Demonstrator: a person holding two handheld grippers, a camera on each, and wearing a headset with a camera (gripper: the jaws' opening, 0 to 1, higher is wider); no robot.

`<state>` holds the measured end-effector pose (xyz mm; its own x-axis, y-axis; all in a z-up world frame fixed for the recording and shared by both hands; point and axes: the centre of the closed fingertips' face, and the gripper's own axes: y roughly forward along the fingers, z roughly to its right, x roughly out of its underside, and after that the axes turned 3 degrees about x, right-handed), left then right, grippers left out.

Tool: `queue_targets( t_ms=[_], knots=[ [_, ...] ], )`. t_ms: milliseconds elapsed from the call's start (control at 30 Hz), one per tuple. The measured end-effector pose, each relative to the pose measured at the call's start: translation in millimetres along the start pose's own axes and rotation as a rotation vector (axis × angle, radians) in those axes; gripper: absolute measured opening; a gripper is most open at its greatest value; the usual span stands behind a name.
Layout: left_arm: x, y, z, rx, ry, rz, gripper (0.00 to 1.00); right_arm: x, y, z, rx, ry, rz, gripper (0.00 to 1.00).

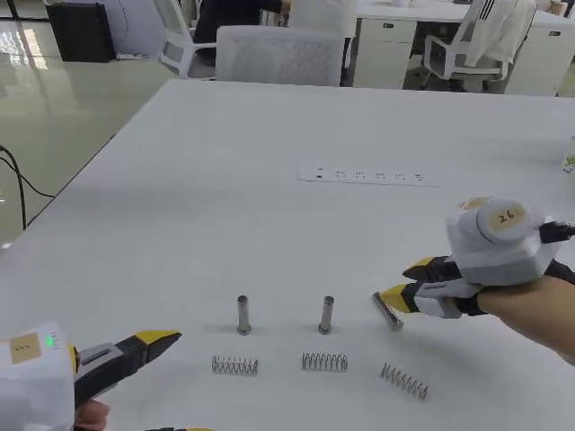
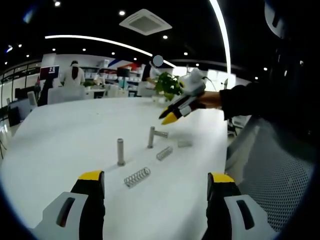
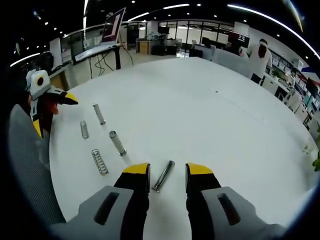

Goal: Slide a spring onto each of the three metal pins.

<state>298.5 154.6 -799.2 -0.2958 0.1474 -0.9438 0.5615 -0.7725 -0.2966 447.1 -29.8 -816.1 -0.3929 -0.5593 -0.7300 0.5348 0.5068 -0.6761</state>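
Note:
Two metal pins (image 1: pixel 243 315) (image 1: pixel 326 315) stand upright on the white table (image 1: pixel 269 206). A third pin (image 1: pixel 388 311) lies on its side to their right. In the right gripper view this lying pin (image 3: pixel 163 175) rests on the table between the yellow fingertips of my right gripper (image 3: pixel 167 172), which is open. Three springs (image 1: pixel 234 365) (image 1: pixel 324 361) (image 1: pixel 403 381) lie in a row in front of the pins. My left gripper (image 1: pixel 172 384) hovers at the near left, open and holding nothing, aimed at the nearest spring (image 2: pixel 137 177).
A white power strip (image 1: pixel 368 176) lies across the middle of the table. Office chairs (image 1: pixel 278 54) and desks stand beyond the far edge. A potted plant (image 2: pixel 167 85) sits at one end of the table. The near table edge is close to the springs.

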Motion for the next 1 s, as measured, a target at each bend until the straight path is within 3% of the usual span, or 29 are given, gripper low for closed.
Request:
queue_targets(
  t_ms=[467, 1000],
  knots=[
    [2.1, -0.6, 0.5, 0.003, 0.000, -0.015, 0.80, 12.1, 22.6, 3.5, 0.021, 0.057, -0.105, 0.14],
    [5.4, -0.9, -2.9, 0.007, 0.006, -0.024, 0.80, 16.9, 37.2, 4.9, 0.054, 0.099, -0.161, 0.11]
  ],
)
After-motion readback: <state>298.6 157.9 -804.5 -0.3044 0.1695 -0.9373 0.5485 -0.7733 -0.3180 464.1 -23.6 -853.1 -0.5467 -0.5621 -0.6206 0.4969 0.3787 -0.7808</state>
